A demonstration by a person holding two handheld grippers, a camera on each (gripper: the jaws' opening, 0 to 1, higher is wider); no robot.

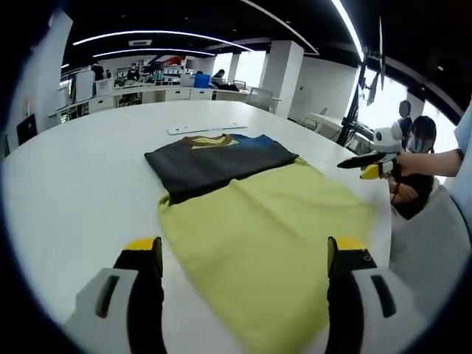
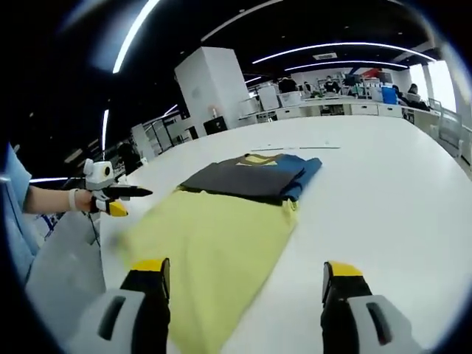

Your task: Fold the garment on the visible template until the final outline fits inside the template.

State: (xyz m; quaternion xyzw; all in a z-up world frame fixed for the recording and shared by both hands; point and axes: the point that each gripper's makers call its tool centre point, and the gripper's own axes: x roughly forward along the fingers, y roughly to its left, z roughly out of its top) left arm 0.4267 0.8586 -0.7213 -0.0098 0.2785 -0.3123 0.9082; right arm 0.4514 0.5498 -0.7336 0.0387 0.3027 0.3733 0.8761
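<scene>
On table point(image 1: 74, 184): garment point(image 1: 251, 214), partly folded | left gripper point(image 1: 243, 254) jaws wide apart, empty | right gripper point(image 2: 242, 276) likewise.

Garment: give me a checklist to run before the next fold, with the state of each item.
1. Garment fully on the table: ok; the yellow-green part lies spread, the dark part folded at its far end.
2. Left tool free: ok; jaws open above the near edge of the yellow-green fabric, holding nothing.
3. Right tool free: ok; jaws open, empty.
4. Template outline located: cannot tell; no outline shows around the garment.
5. Yellow-green fabric flat: ok; only slight ripples.
6. White strip beyond the garment clear of it: ok; it lies apart.
</scene>
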